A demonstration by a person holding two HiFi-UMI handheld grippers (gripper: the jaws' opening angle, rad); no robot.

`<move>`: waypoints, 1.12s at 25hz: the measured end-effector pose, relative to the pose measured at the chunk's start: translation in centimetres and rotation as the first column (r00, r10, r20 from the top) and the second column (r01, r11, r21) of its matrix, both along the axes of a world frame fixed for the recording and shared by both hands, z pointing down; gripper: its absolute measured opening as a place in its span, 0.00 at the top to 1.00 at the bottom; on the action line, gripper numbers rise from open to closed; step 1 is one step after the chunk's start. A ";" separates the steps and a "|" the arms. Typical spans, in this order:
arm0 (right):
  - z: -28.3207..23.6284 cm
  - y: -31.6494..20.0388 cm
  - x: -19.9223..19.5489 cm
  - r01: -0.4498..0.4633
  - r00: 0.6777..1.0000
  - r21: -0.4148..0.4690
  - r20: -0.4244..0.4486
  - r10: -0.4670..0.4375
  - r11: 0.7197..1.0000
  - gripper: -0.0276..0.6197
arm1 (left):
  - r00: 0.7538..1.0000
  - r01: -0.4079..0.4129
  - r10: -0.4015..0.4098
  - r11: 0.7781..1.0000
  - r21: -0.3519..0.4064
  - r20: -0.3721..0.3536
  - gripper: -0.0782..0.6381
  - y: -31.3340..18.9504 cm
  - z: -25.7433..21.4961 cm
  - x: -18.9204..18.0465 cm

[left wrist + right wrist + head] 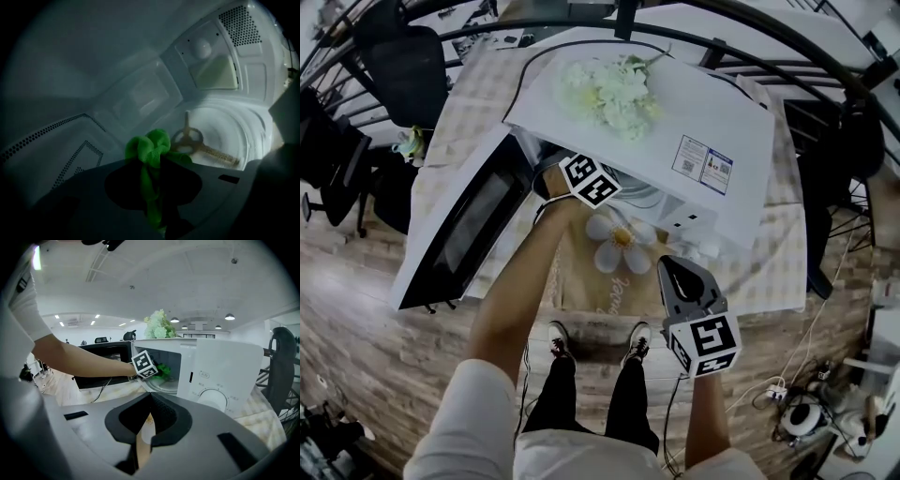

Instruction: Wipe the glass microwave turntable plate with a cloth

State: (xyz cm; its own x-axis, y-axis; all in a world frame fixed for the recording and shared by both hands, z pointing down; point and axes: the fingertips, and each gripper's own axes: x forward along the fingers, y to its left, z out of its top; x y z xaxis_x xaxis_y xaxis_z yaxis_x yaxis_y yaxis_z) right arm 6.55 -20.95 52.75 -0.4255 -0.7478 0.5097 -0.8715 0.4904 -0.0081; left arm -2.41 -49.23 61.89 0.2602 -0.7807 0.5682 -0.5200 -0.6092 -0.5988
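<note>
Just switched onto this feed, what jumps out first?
A bright green cloth is bunched in the left gripper, deep inside the open microwave, near its glass plate. White flowers lie on the microwave's top, and the right gripper hangs shut and empty outside, in front.

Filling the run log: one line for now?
left gripper shut on crumpled green cloth inside white microwave | right gripper shut, empty, outside
</note>
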 end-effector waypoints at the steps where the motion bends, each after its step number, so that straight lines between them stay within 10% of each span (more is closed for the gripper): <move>1: 0.0 0.0 -0.1 0.002 1.000 0.001 0.002 -0.002 1.000 0.94 | 1.000 -0.007 0.007 1.000 -0.013 -0.008 0.78 0.1 0.2 0.1; 18: -6.6 2.4 -0.1 -0.024 1.000 0.073 -0.006 0.025 0.997 0.94 | 0.916 -0.398 0.374 0.893 -0.212 -0.143 0.79 14.0 0.6 6.8; 24: -10.9 3.1 1.7 -0.028 0.999 0.120 -0.026 0.031 0.992 0.94 | 0.911 -0.356 0.279 0.905 -0.235 -0.304 0.79 18.1 -1.3 6.9; 28: -14.5 2.9 2.0 -0.022 0.998 0.165 -0.048 0.030 0.986 0.94 | 0.858 -0.281 0.162 0.942 -0.183 -0.487 0.79 21.1 -6.4 5.4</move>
